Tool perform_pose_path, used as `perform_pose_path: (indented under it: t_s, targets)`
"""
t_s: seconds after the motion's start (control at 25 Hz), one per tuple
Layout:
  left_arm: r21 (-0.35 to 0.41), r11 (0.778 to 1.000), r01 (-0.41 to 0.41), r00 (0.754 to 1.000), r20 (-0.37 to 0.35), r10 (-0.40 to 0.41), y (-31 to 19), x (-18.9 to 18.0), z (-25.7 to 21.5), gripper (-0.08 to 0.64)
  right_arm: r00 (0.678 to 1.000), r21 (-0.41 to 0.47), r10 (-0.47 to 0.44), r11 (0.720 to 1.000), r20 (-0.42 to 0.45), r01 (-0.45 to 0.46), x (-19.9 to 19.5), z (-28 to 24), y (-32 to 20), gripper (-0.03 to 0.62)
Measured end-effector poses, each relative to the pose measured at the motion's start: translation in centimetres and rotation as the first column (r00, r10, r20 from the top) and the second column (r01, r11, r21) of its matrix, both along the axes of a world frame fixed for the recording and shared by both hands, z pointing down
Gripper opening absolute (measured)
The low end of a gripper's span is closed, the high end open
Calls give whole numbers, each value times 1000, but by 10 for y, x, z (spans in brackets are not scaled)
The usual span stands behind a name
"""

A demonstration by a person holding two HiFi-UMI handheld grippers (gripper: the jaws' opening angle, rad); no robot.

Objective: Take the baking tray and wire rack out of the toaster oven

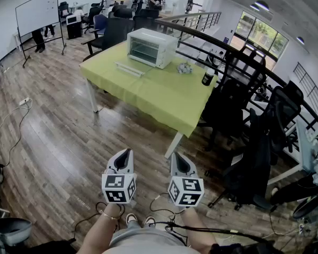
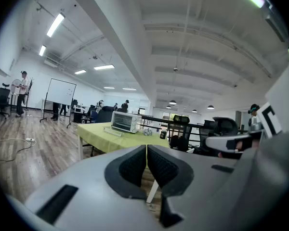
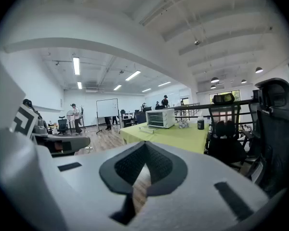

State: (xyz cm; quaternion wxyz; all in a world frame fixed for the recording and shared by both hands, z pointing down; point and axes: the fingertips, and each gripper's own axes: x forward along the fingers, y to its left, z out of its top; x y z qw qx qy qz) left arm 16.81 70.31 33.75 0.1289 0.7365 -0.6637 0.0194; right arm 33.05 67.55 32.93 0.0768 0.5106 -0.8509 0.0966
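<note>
A white toaster oven (image 1: 151, 47) stands at the far side of a table with a yellow-green cloth (image 1: 164, 97); its glass door is closed and a rack shows dimly behind it. The oven also shows small in the left gripper view (image 2: 125, 121) and the right gripper view (image 3: 160, 118). My left gripper (image 1: 125, 152) and right gripper (image 1: 177, 156) hang side by side over the wooden floor, well short of the table. Both are shut with nothing between the jaws. The baking tray is not visible inside the oven.
A flat white piece (image 1: 129, 69) lies on the cloth in front of the oven, and a dark bottle (image 1: 208, 77) and a crumpled bundle (image 1: 185, 67) lie to its right. Black office chairs (image 1: 238, 120) crowd the table's right side. A whiteboard (image 1: 37, 12) stands far left.
</note>
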Motion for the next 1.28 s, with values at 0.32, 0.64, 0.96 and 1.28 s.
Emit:
perform_pose_path:
  t_s: [0.32, 0.64, 0.96, 1.28]
  targets:
    - [11, 1000, 5, 1000, -4, -5, -4, -19, -1, 8, 999, -28, 0, 1000, 40, 1, -17, 5, -7, 2]
    - [15, 1000, 25, 1000, -2, -25, -12, -58, 2, 8, 1000, -50, 17, 999, 16, -16, -42, 14, -19, 2]
    - [-23, 999, 42, 999, -16, -42, -22, -94, 17, 8, 999, -101, 48, 994, 18, -46, -54, 30, -34, 2]
    - [-40, 997, 66, 997, -25, -67, -68, -118, 31, 8, 999, -136, 35, 990, 23, -32, -75, 47, -88, 2]
